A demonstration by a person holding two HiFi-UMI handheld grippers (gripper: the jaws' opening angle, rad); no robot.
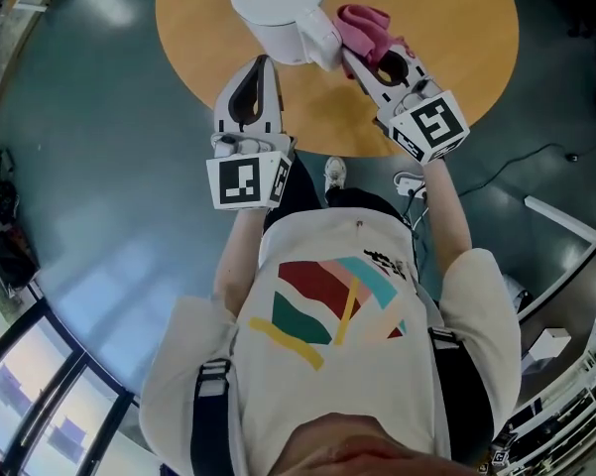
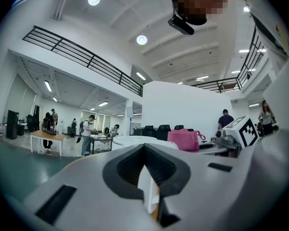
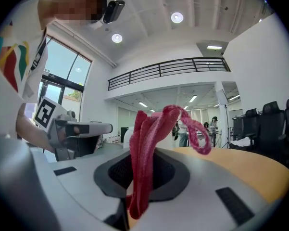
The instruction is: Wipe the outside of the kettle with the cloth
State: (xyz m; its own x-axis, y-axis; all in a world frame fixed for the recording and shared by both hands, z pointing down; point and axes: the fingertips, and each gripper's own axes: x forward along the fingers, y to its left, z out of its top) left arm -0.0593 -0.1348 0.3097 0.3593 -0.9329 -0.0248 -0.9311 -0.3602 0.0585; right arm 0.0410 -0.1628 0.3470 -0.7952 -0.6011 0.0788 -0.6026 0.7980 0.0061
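The kettle (image 1: 278, 13) sits at 12 o'clock on the surface (image 1: 456, 28), the right hand-held gripper (image 1: 351, 58) pinches the cloth (image 1: 363, 25) at its 3 o'clock side, and the left hand-held gripper (image 1: 262, 64) is closed and empty, so a hard rub might tip it.

No legible text; the small dark print (image 1: 382, 259) on the shirt (image 1: 327, 385) is unreadable

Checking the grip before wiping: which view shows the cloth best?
Right gripper view: the cloth stands close up, pinched between the jaws. Head view shows it beside the kettle; left gripper view, a pink patch.
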